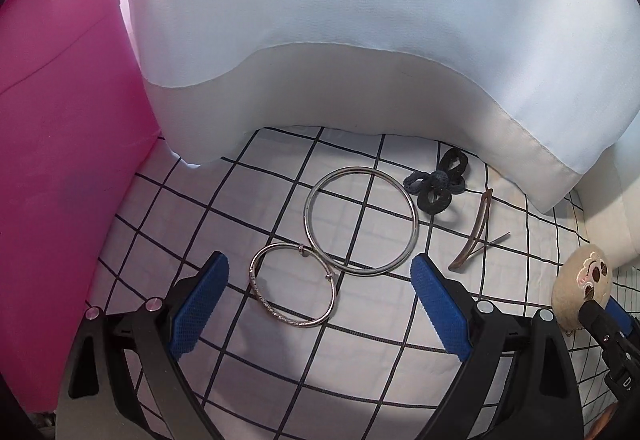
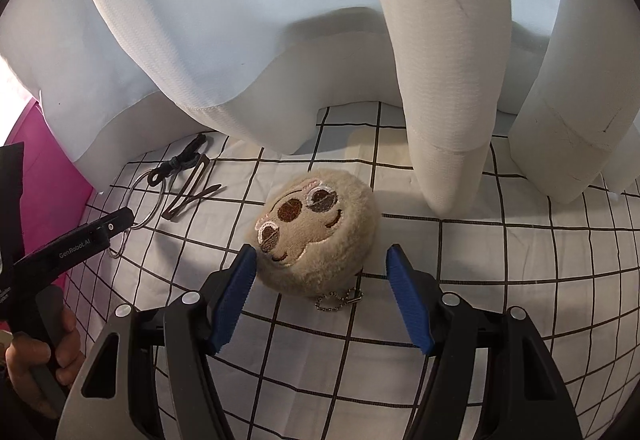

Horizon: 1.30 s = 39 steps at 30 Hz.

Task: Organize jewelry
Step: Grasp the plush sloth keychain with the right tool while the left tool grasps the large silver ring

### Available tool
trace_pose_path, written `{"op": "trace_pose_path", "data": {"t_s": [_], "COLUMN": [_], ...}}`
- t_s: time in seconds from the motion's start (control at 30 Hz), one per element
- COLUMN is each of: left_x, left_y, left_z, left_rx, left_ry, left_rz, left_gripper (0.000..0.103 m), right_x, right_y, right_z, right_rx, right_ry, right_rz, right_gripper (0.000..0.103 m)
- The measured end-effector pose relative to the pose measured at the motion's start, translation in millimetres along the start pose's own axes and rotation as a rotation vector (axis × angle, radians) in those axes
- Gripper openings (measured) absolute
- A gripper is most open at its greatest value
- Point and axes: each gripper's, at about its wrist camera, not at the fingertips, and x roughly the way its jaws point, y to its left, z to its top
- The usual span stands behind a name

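Observation:
In the left wrist view a large silver bangle [image 1: 307, 217] lies flat on the checked cloth [image 1: 280, 380]. It overlaps a smaller patterned silver bangle [image 1: 253, 274]. My left gripper [image 1: 319, 262] hovers open just above the two bangles, with the small one between its blue pads and nothing gripped. A black hair tie [image 1: 436, 183] and a brown hair clip [image 1: 476, 232] lie to the right. In the right wrist view a beige plush face charm [image 2: 316, 228] with a ball chain [image 2: 340, 298] sits between the tips of my open right gripper [image 2: 321, 252]. The right pad stands apart from it.
A pink container [image 1: 60, 139] rises at the left. White curtain folds [image 2: 440, 79] hang down to the cloth along the back. A person's hand [image 2: 36, 364] holds the left gripper's handle at the left edge of the right wrist view.

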Motion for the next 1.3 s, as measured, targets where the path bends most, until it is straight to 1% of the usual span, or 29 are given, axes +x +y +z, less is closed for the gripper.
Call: {"op": "trace_pose_path", "data": {"t_s": [0.1, 0.2, 0.37, 0.43, 0.5, 0.53, 0.6, 0.8, 0.83, 0.97, 1.0, 1.03, 1.1, 1.13, 1.2, 1.3], "left_x": [5, 11, 24, 23, 26, 29, 30, 29, 36, 35, 35, 33, 29, 26, 26, 27], "left_y": [-7, -13, -16, -19, -20, -18, -18, -20, -19, -22, -23, -23, -26, -28, -29, -26], "left_z": [2, 3, 9, 8, 11, 16, 15, 13, 21, 20, 20, 19, 18, 16, 15, 16], "left_rx": [0.023, 0.054, 0.067, 0.083, 0.092, 0.092, 0.093, 0.108, 0.111, 0.119, 0.119, 0.119, 0.135, 0.147, 0.151, 0.139], "left_ry": [0.002, 0.007, 0.027, 0.015, 0.011, 0.011, 0.008, -0.028, -0.034, -0.05, -0.052, -0.054, -0.068, -0.078, -0.086, -0.094], "left_rz": [-0.013, -0.008, -0.006, 0.008, 0.006, 0.004, 0.005, -0.004, -0.005, -0.003, -0.003, -0.005, -0.014, -0.018, -0.012, -0.018], "left_gripper": [0.091, 0.091, 0.091, 0.091, 0.092, 0.094, 0.098, 0.098, 0.098, 0.097, 0.096, 0.093, 0.082, 0.07, 0.07, 0.069], "right_x": [2, 3, 7, 9, 10, 11, 13, 20, 22, 27, 28, 28, 30, 30, 30, 31], "right_y": [0, 1, 4, 4, 4, 5, 6, 9, 9, 14, 15, 17, 19, 19, 21, 23], "right_z": [2, 3, 3, 3, 2, 3, 3, 6, 6, 6, 5, 5, 4, 4, 4, 4], "right_rx": [-0.002, -0.002, 0.001, 0.004, 0.007, 0.007, 0.005, 0.01, 0.011, 0.001, -0.006, -0.015, -0.031, -0.035, -0.043, -0.055], "right_ry": [-0.007, -0.012, -0.01, -0.005, -0.006, -0.005, -0.002, 0.011, 0.011, 0.002, -0.002, -0.007, -0.013, -0.015, -0.022, -0.028], "right_rz": [0.001, 0.002, 0.026, 0.033, 0.031, 0.03, 0.027, 0.024, 0.023, 0.014, 0.009, 0.004, -0.003, -0.004, -0.012, -0.012], "right_gripper": [0.064, 0.064, 0.064, 0.064, 0.064, 0.064, 0.064, 0.064, 0.064, 0.064, 0.064, 0.064, 0.064, 0.064, 0.058, 0.055]}}
